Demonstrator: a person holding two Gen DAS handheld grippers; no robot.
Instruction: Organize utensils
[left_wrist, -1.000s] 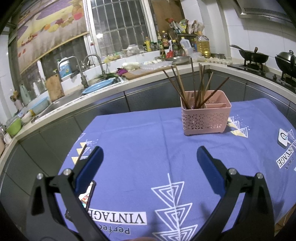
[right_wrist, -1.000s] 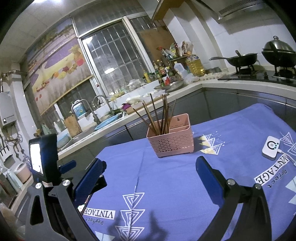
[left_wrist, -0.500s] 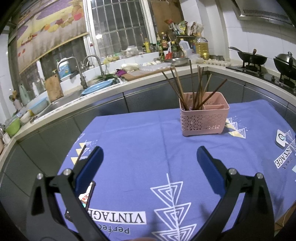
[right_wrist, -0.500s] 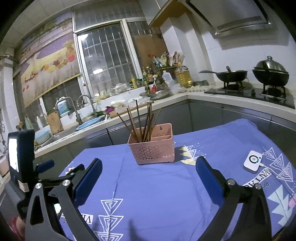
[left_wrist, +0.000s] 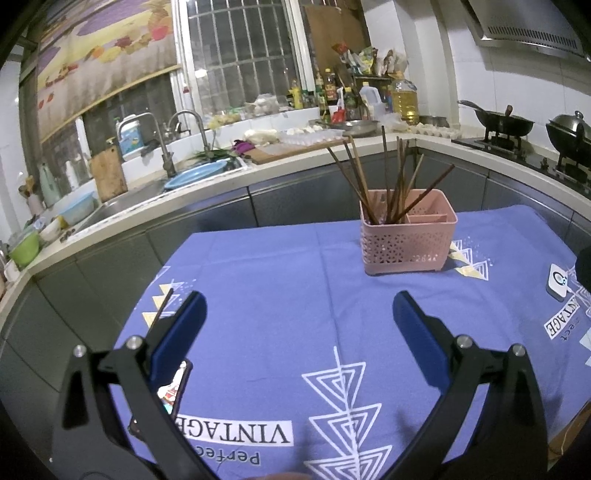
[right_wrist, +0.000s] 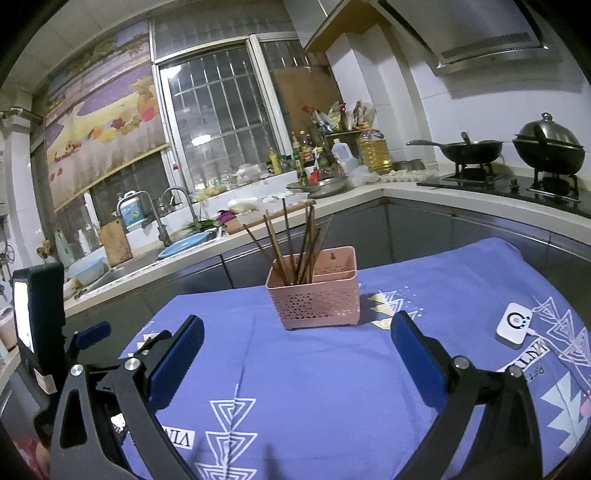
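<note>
A pink perforated utensil basket (left_wrist: 408, 240) stands on the blue tablecloth (left_wrist: 277, 295), with several brown chopsticks (left_wrist: 386, 177) upright in its left compartment. It also shows in the right wrist view (right_wrist: 314, 295) with the chopsticks (right_wrist: 295, 243). One loose chopstick (left_wrist: 162, 308) lies at the cloth's left edge, beside the left finger. My left gripper (left_wrist: 297, 321) is open and empty, well short of the basket. My right gripper (right_wrist: 295, 350) is open and empty, in front of the basket.
A phone (left_wrist: 175, 387) lies on the cloth under my left gripper's left finger. A small white device (right_wrist: 515, 325) with a cable lies on the right of the cloth. The left gripper's body with a lit screen (right_wrist: 37, 314) is at the far left. A steel counter (left_wrist: 221, 177), sink and stove surround the table.
Both grippers have drawn back and risen slightly, staying open. The basket now sits closer to the centre of the right wrist view. Nothing on the table has moved.
</note>
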